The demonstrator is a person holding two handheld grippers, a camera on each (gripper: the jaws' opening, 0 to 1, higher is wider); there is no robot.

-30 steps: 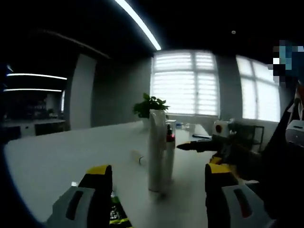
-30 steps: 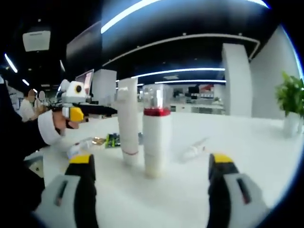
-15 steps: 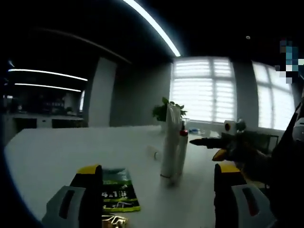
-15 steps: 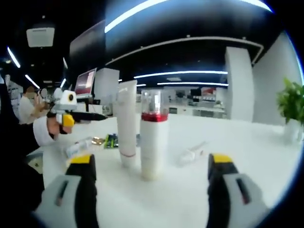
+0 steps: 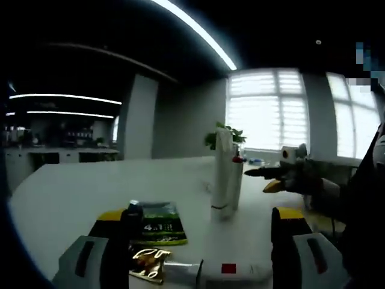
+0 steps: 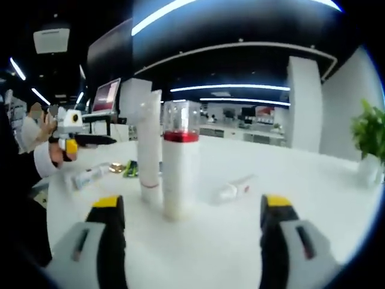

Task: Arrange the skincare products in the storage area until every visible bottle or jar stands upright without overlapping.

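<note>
A tall white tube [image 5: 223, 174] stands upright on the white table [image 5: 72, 192], with a white bottle with a red band [image 5: 237, 179] close behind it. In the right gripper view the same bottle [image 6: 179, 162], with its clear cap, stands beside the tube [image 6: 148, 144]. A small tube [image 6: 234, 189] lies flat to their right. Another tube [image 5: 228, 274] lies flat near my left gripper [image 5: 198, 241], which is open and holds nothing. My right gripper [image 6: 192, 235] is open too, short of the bottle. Each gripper shows in the other's view: right [image 5: 283, 171], left [image 6: 75, 135].
A green sachet [image 5: 157, 224] and a gold packet [image 5: 149, 264] lie by the left jaw, with a small dark-capped item [image 5: 132, 212] beside them. A potted plant [image 6: 370, 129] stands at the table's far side. A person's sleeve [image 6: 45, 159] reaches in from the left.
The left gripper's camera has drawn back: the upright tube and bottle look smaller, and the sachets and the lying tube have come into view. The right gripper's view has shifted slightly right.
</note>
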